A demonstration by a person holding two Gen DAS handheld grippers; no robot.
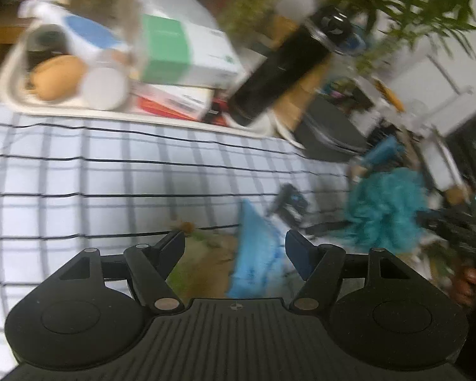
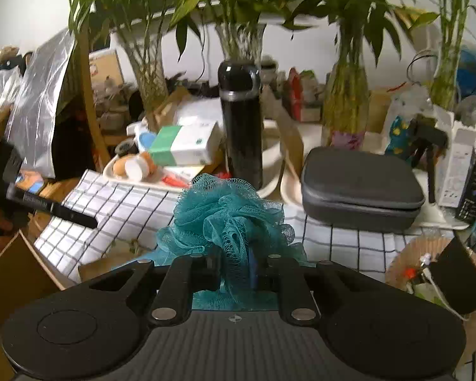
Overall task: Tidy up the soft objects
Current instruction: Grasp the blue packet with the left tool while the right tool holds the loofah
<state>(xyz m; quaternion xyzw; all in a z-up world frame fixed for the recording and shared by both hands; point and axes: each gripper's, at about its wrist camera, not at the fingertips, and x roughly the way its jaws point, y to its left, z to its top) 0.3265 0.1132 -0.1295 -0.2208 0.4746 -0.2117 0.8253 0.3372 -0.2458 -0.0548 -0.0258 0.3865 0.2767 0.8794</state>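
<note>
My right gripper (image 2: 236, 268) is shut on a teal mesh bath pouf (image 2: 228, 219) and holds it above the checked cloth (image 2: 111, 209). The pouf also shows at the right of the left wrist view (image 1: 387, 209), blurred. My left gripper (image 1: 234, 241) is open and empty above the cloth (image 1: 95, 184). A light blue soft cloth (image 1: 257, 254) lies between and below its fingers, beside a brown and green patch (image 1: 203, 263). The left wrist view is motion-blurred.
A tall black flask (image 2: 241, 120) stands behind the cloth, with a white tray (image 2: 142, 177) of boxes and a round toy to its left. A grey zip case (image 2: 361, 187) lies at right. Bamboo in glass vases (image 2: 346, 108) lines the back. A cardboard box (image 2: 16, 273) sits at left.
</note>
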